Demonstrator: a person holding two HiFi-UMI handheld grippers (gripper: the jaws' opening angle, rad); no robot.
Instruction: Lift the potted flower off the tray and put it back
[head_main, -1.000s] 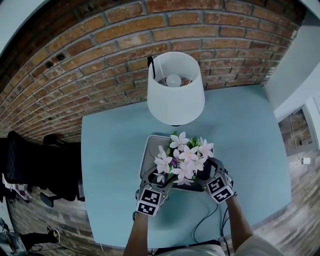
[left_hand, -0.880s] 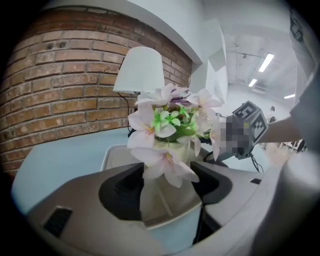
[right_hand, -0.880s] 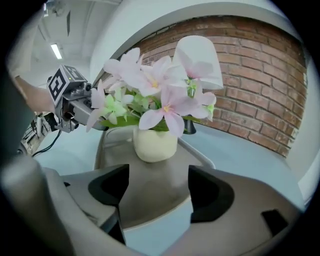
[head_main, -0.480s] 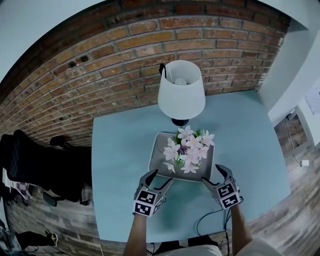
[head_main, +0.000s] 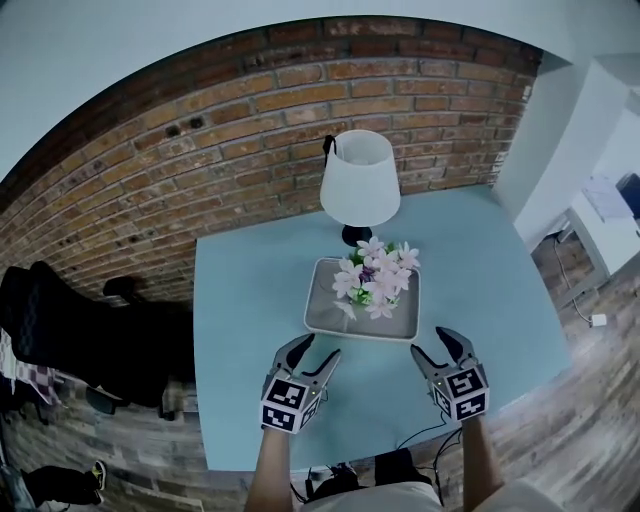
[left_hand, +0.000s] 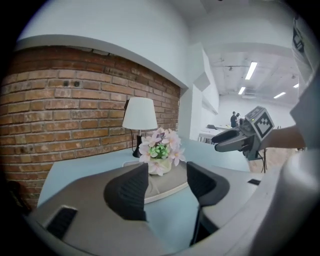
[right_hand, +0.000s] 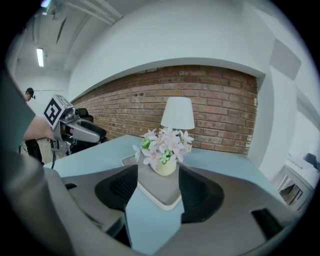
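Potted flower (head_main: 372, 280) noted upright on the tray (head_main: 330, 322), toward its 12 o'clock end, with the lamp (head_main: 359, 190) just beyond. Left gripper (head_main: 320, 347) is held at 7 o'clock of the tray and right gripper (head_main: 432, 342) at 5 o'clock, both apart from it over the table (head_main: 250, 300). Both pairs of jaws have just been closing partway, yet stand parted with nothing between them. Put-back judged done. Any further move is best kept wide of the petals and the lampshade.

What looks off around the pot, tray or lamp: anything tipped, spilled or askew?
Nothing stands out. The pot stands upright on the tray, toward its far side. The lamp is upright behind it. No soil or water shows on the table.
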